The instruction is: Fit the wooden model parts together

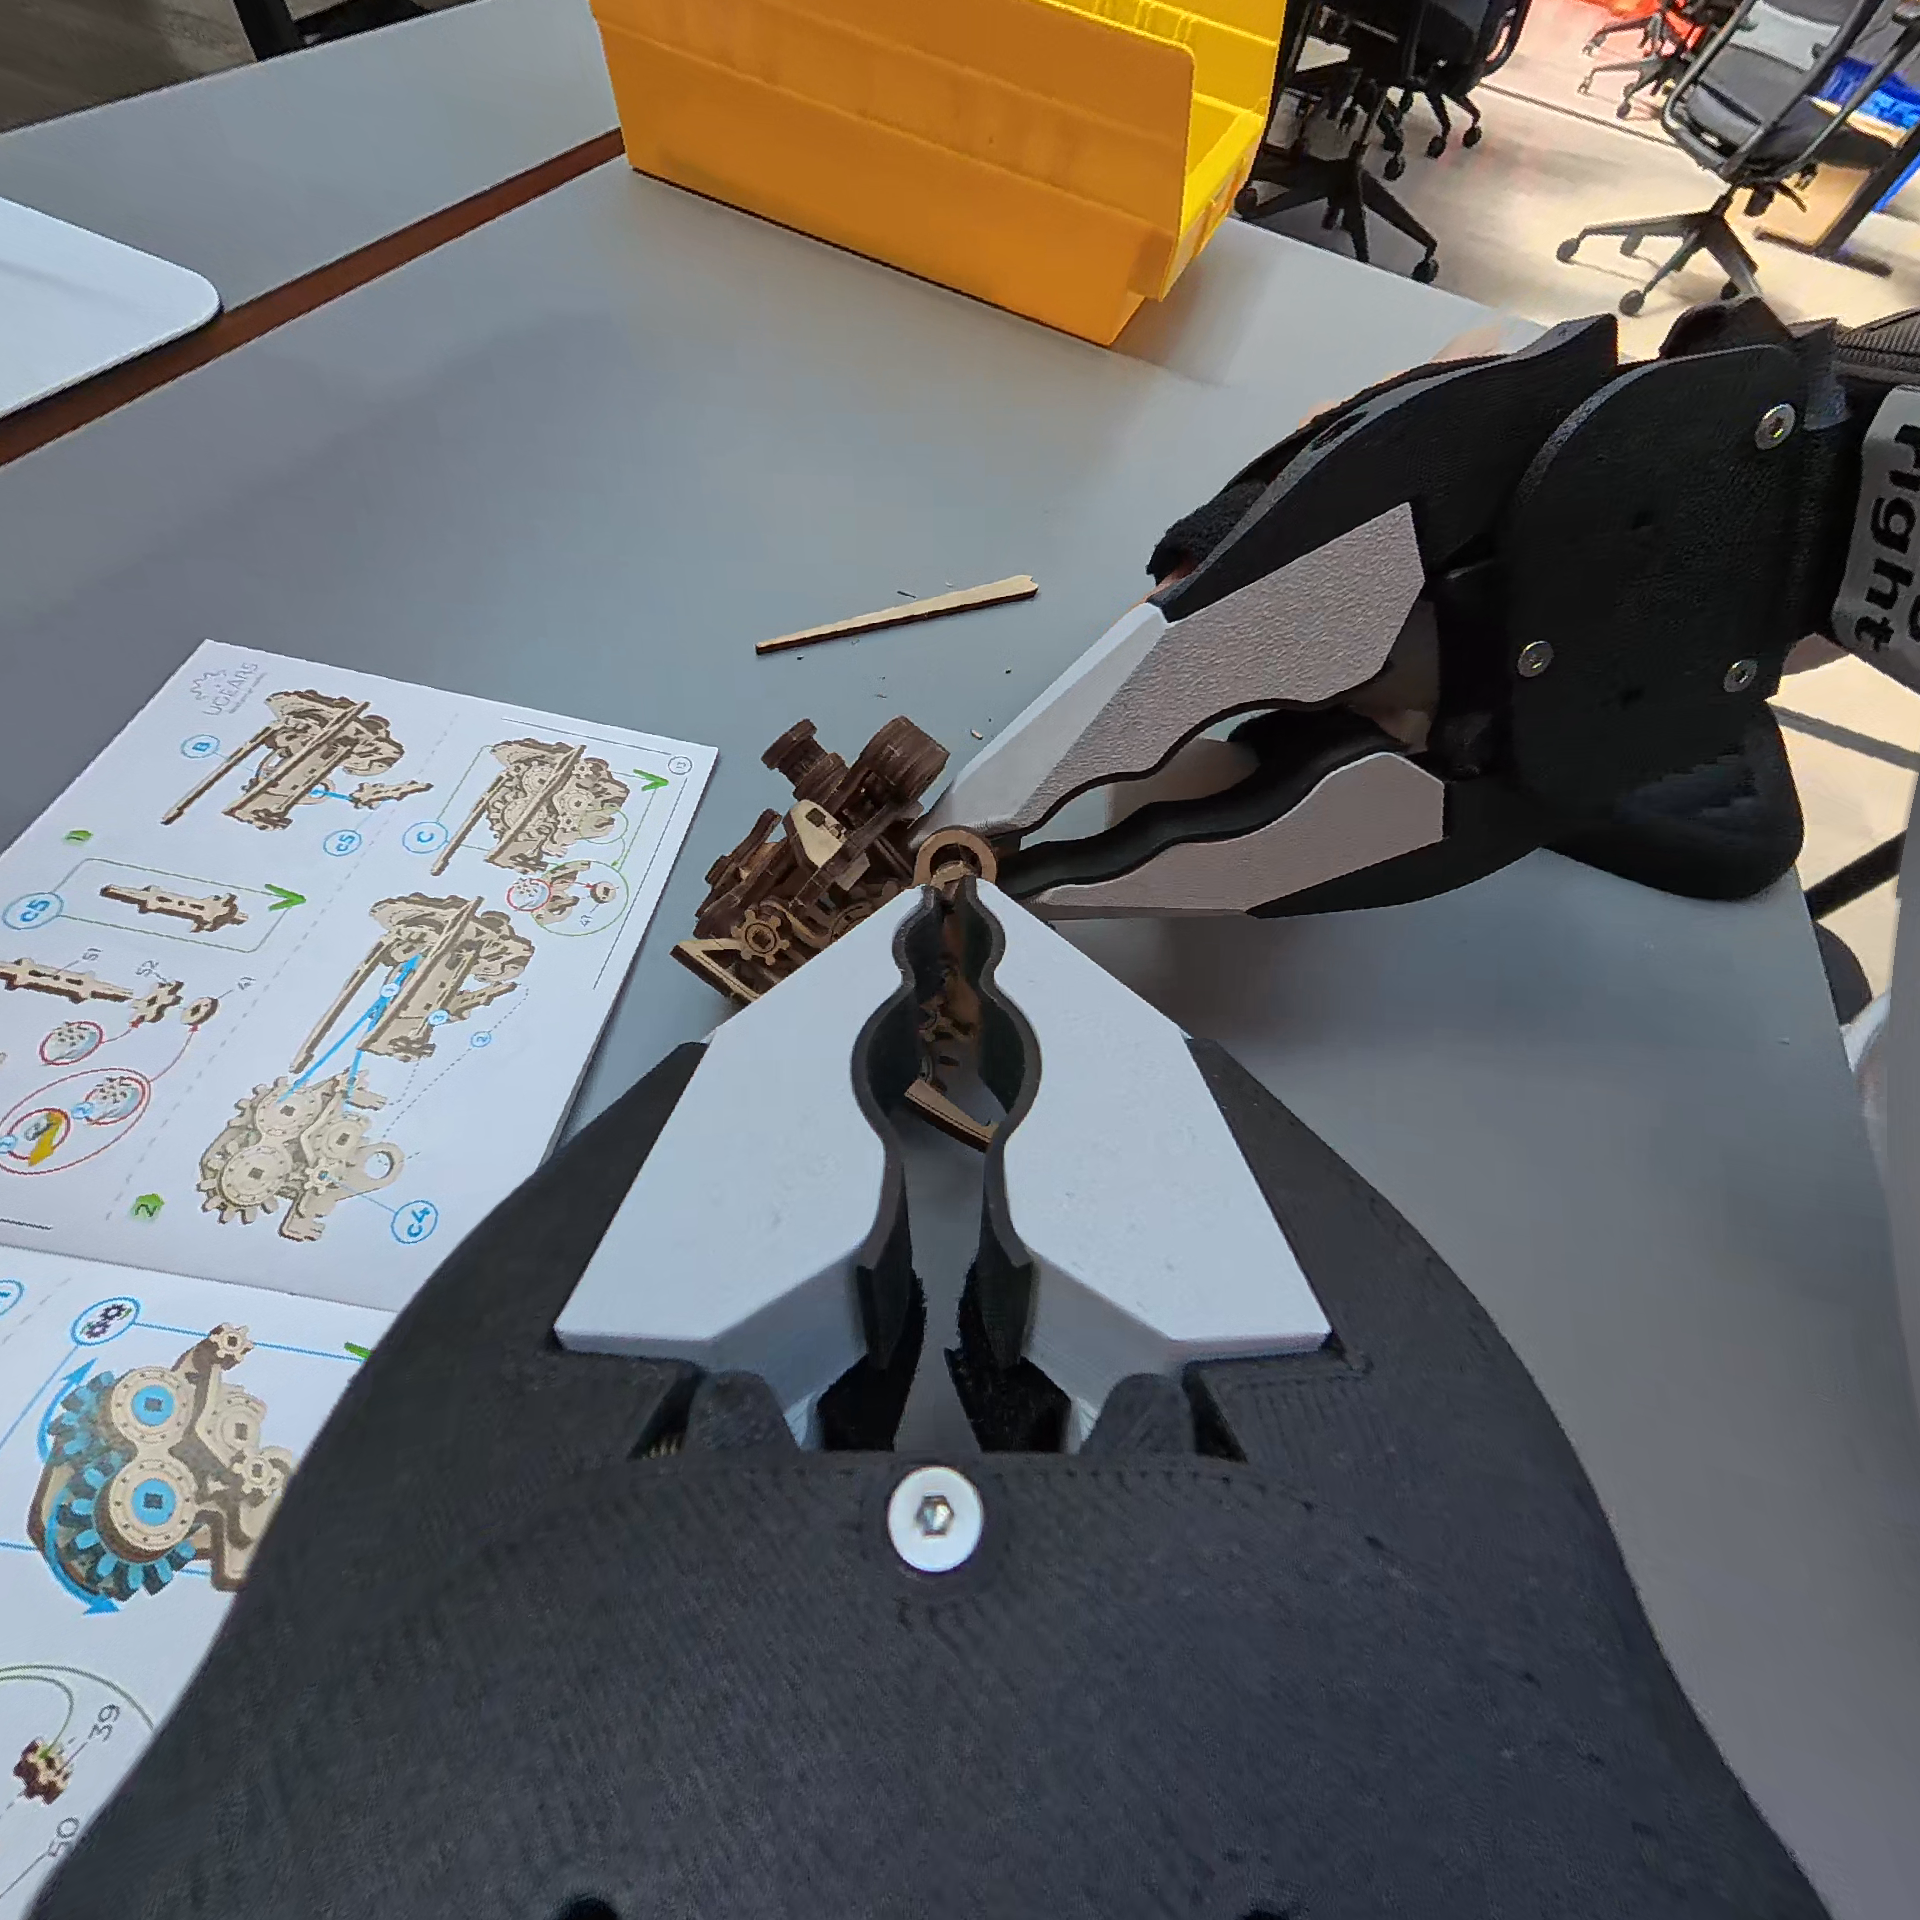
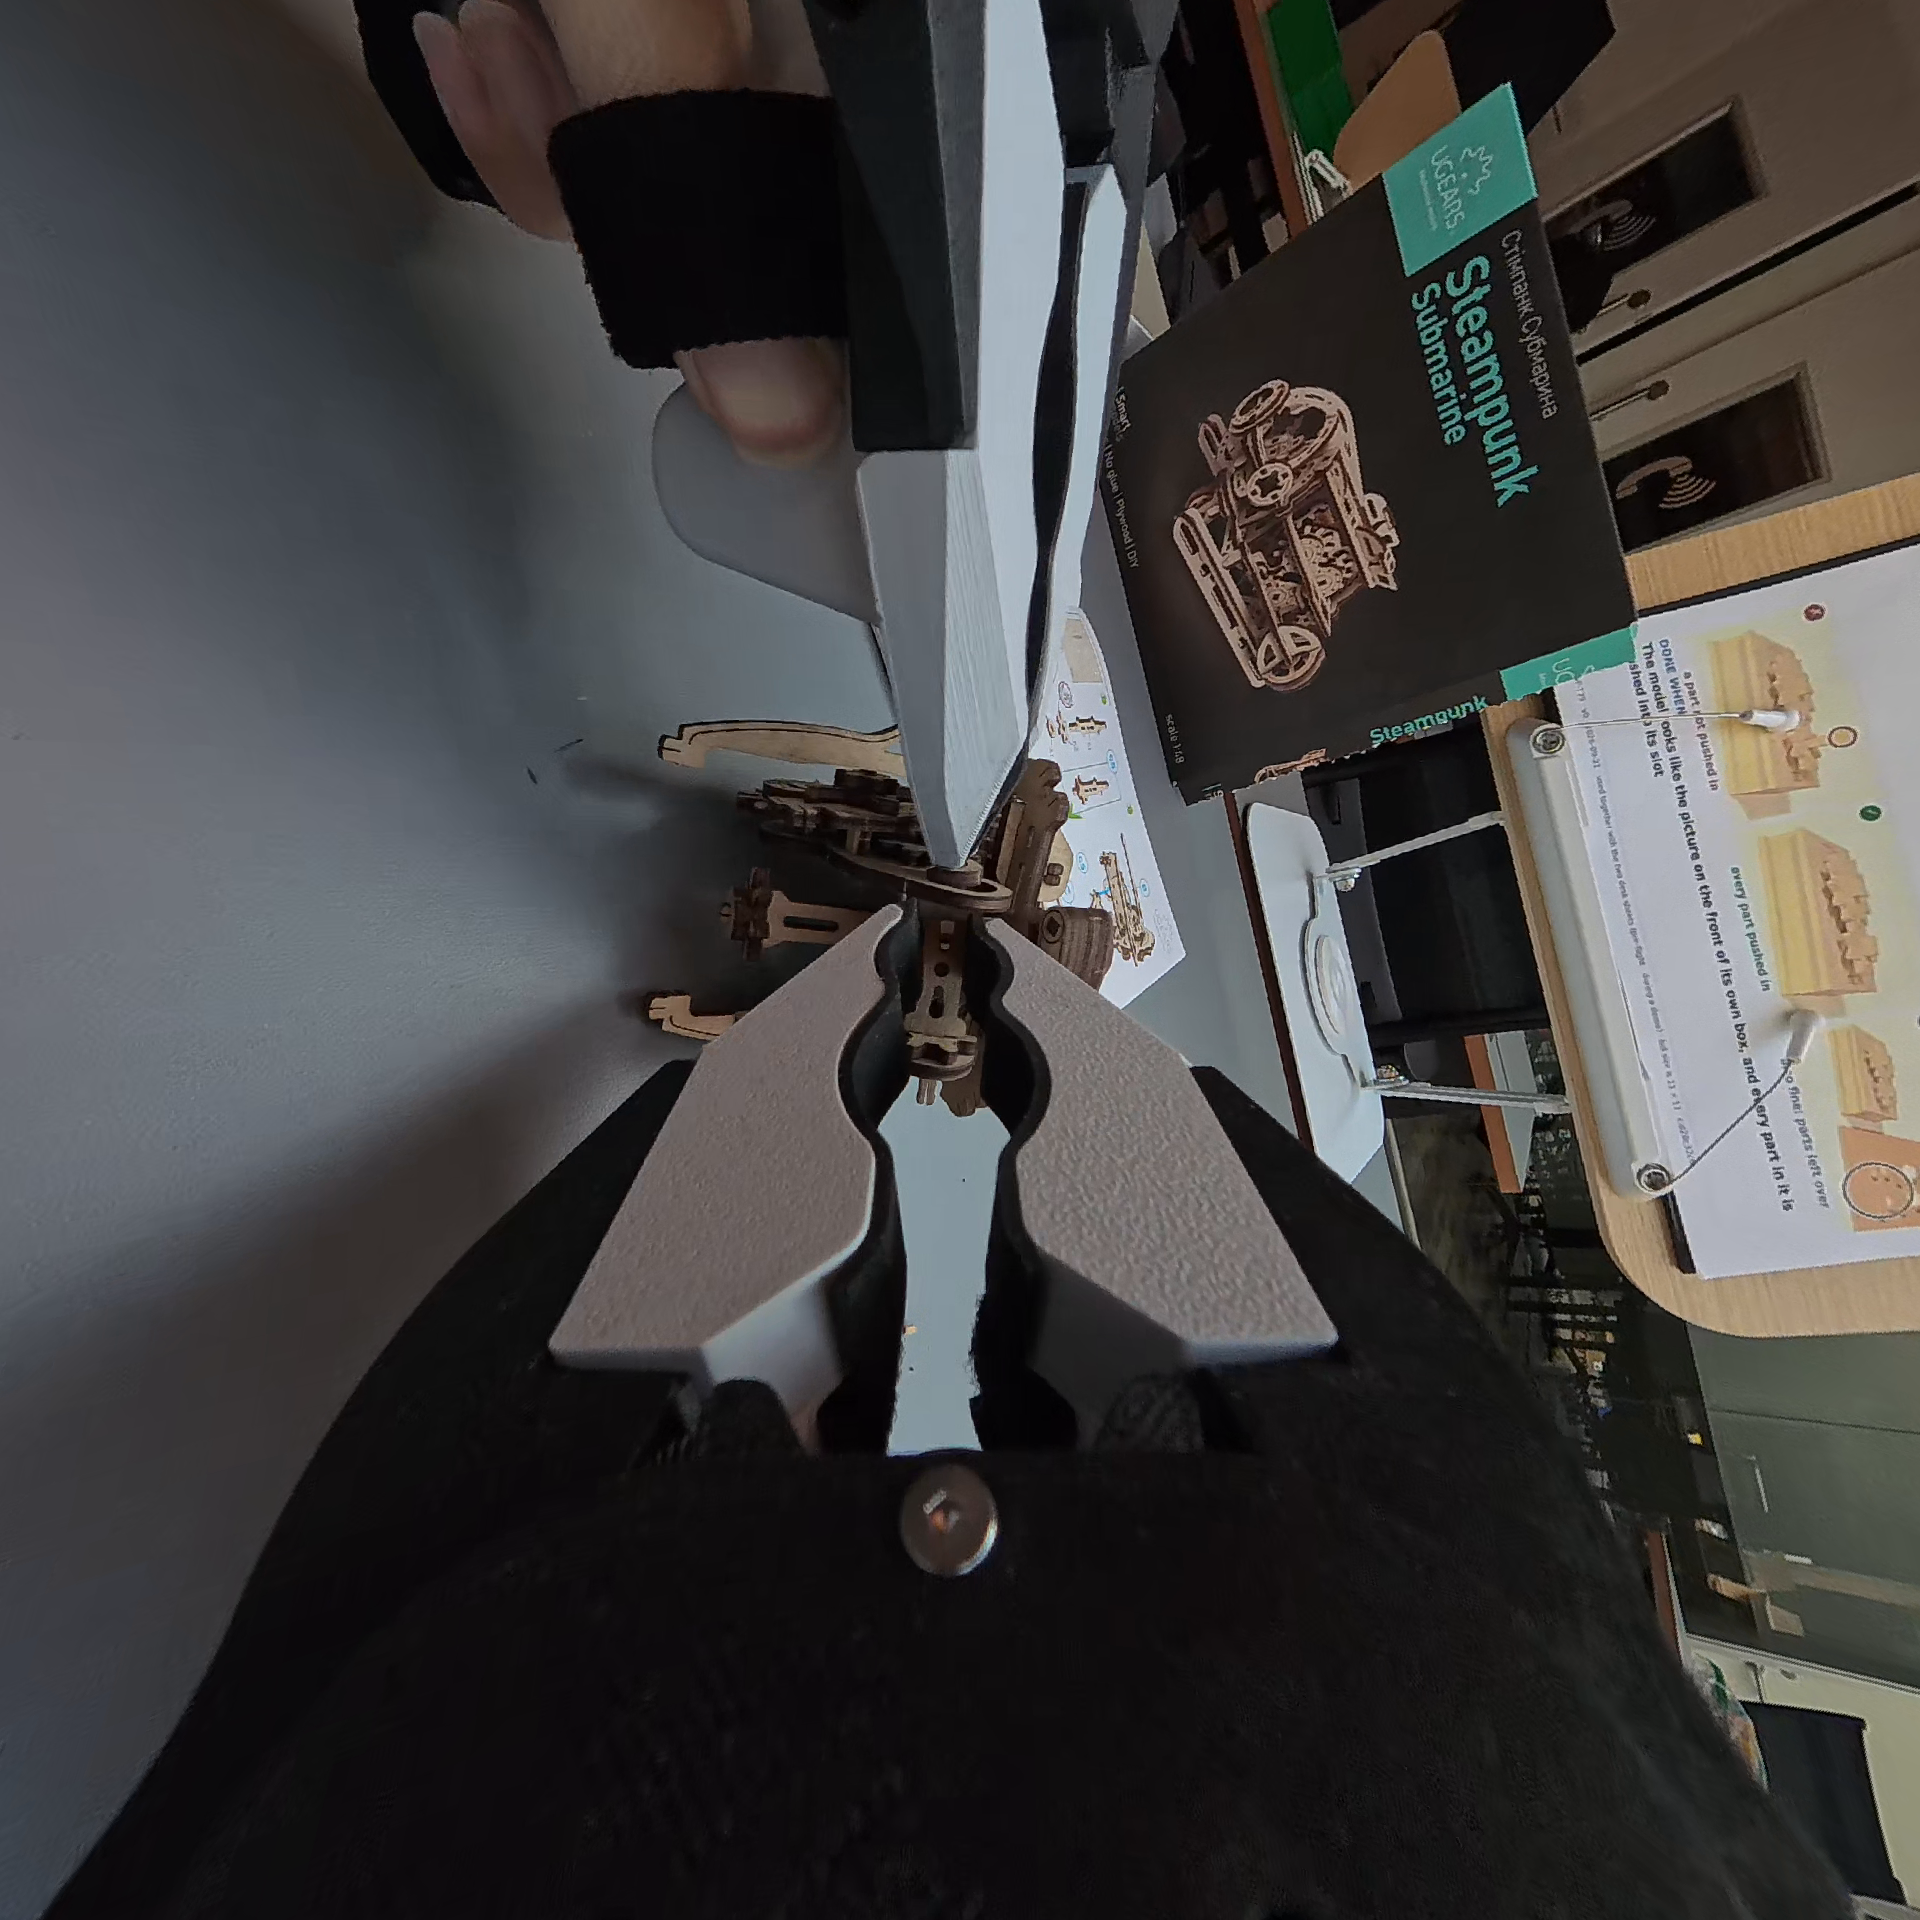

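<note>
A dark wooden model (image 1: 821, 842) lies on the grey table (image 1: 520, 468) and also shows in the right wrist view (image 2: 831, 821). Beside it is a small slotted wooden shaft (image 2: 940, 987) with a wooden ring (image 1: 928, 857) on it; the ring is edge-on in the right wrist view (image 2: 987, 894). My left gripper (image 1: 948, 902) is shut, its tips pinching the shaft at the ring. My right gripper (image 2: 938, 920) is shut around the shaft just under the ring. It comes in from the right in the left wrist view (image 1: 977, 857). The left gripper (image 2: 961, 857) comes down from above.
An instruction sheet (image 1: 312, 935) lies left of the model. A loose wooden stick (image 1: 899, 615) lies behind it. A yellow bin (image 1: 935, 135) stands at the back. The table edge (image 1: 1818, 987) is close on the right. The kit's dark box (image 2: 1371, 468) stands behind. The tips of both grippers are at nearly the same place. Left tips and right tips are each some 15 centimeters from the loose wooden stick (image 1: 899, 615).
</note>
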A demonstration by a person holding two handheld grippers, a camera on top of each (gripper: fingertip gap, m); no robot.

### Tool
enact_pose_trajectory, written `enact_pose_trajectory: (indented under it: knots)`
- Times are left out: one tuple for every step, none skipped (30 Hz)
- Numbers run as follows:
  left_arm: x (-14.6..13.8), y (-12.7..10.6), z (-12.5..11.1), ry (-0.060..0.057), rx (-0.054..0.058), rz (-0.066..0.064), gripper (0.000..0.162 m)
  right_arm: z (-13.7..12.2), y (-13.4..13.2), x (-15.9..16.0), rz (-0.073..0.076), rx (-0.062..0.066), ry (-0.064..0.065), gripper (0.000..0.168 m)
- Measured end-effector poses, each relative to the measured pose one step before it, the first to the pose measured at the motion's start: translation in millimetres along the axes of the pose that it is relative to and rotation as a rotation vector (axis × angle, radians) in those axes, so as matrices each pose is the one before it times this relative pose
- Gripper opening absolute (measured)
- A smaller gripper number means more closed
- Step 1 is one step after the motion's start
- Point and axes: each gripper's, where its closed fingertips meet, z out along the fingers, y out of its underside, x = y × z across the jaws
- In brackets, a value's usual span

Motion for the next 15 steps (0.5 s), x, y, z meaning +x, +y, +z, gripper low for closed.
enact_pose_trajectory:
  knots:
    - [-1.33,-0.79,-0.18,-0.0056,0.0024,0.0032,0.0,0.87,0.93,1.21,0.0049,0.0062,0.0015,0.002]
    - [-1.49,-1.1,-0.3,-0.0045,0.0004,0.0041,0.0,1.03,1.11,1.4,0.0122,0.0062,-0.0033,0.003]
    - [-0.82,-2.11,-0.81,-0.0018,0.0065,0.0072,0.0,0.51,0.3,1.66,0.019,0.0125,-0.0028,0.004]
    - [-0.2,-2.77,-1.48,0.0004,0.016,0.0063,0.001,-0.37,-0.95,2.24,0.0343,0.0193,-0.0027,0.004]
    - [-0.21,-2.27,-1.76,-0.0011,0.0161,0.0015,0.001,-0.38,-1.58,1.41,0.0317,0.0165,-0.0077,0.005]
    - [0.12,-0.42,-1.26,-0.002,0.0065,0.003,0.001,-0.3,-1.1,0.18,0.0197,0.0089,-0.0074,0.005]
    - [-0.26,1.43,-0.68,-0.0042,-0.0036,0.0062,0.002,0.41,-0.21,-1.13,0.0058,0.0019,-0.0045,0.005]
    - [-0.72,2.75,0.11,-0.0072,-0.011,0.0049,0.002,1.03,1.06,-1.82,-0.0047,-0.0093,-0.002,0.005]
    - [-0.86,1.92,0.65,-0.0075,-0.0058,0.0035,0.002,0.74,1.17,-0.69,-0.0159,-0.0101,0.0061,0.005]
    - [-0.72,0.84,0.68,-0.0053,-0.0003,0.0011,0.002,0.33,0.86,0.0,-0.0114,-0.0068,0.0085,0.005]
    - [-0.78,0.35,0.77,-0.0022,-0.0019,-0.0013,0.002,0.44,0.99,0.27,-0.002,-0.006,0.0047,0.005]
    - [-0.78,-0.03,0.63,0.0006,-0.0023,-0.0023,0.002,0.53,0.83,-0.1,0.0101,-0.0054,-0.0016,0.005]
    - [-0.89,-0.54,0.66,-0.0012,0.0013,-0.0041,0.002,0.4,0.71,0.95,0.0129,-0.0047,0.0022,0.005]
    - [-0.87,-0.83,0.6,-0.0016,0.0042,-0.0051,0.002,0.3,0.47,1.13,0.0109,-0.0033,0.0044,0.005]
    - [-0.65,-0.24,0.65,-0.0004,0.0017,-0.0035,0.002,0.36,0.7,0.63,0.0065,-0.0044,0.0046,0.005]
